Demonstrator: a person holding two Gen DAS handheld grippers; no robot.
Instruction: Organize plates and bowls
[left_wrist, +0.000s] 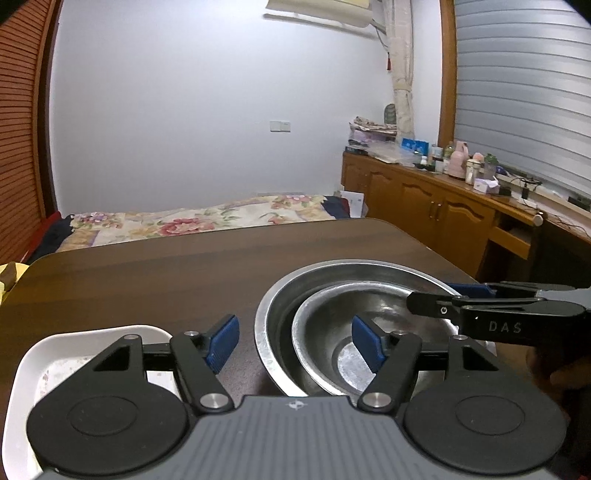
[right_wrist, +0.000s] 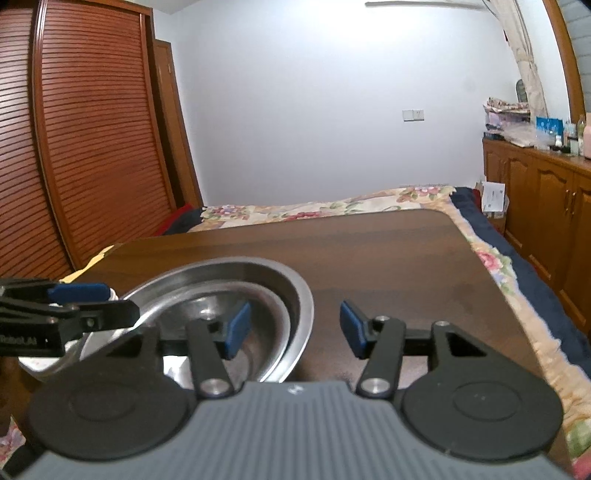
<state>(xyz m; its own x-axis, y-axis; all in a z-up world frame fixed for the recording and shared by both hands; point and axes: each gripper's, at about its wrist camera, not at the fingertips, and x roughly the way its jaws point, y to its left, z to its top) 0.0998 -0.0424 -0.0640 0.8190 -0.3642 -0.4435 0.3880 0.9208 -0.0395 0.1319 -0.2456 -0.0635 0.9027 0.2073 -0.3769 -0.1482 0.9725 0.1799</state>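
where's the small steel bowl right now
The small steel bowl sits nested inside the larger steel bowl on the wooden table, right of the white tray.

Left gripper (left_wrist: 295, 341), right gripper (right_wrist: 291, 328): black linkages, blue pads, grey ribbed housing, silver screws.

Ahead of you stands a plain pale wall (left_wrist: 184, 110) carrying a small switch plate (left_wrist: 279, 126). To your left, a wardrobe with louvred reddish-wood doors (right_wrist: 92, 129) fills the side of the room. Below the wall lies a bed with a floral cover (left_wrist: 207, 218), with a dark blue blanket along its edge (right_wrist: 524, 266). To your right, a run of wooden cabinets (left_wrist: 424, 199) bears bottles and boxes on its top. Above them a window with a closed slatted blind (left_wrist: 517, 92) sits in a wooden frame, a tied-back curtain (left_wrist: 400, 55) beside it. High on the wall is what may be an air-conditioning unit (left_wrist: 321, 11). The dark wood-grain table (left_wrist: 166, 266) occupies the foreground.
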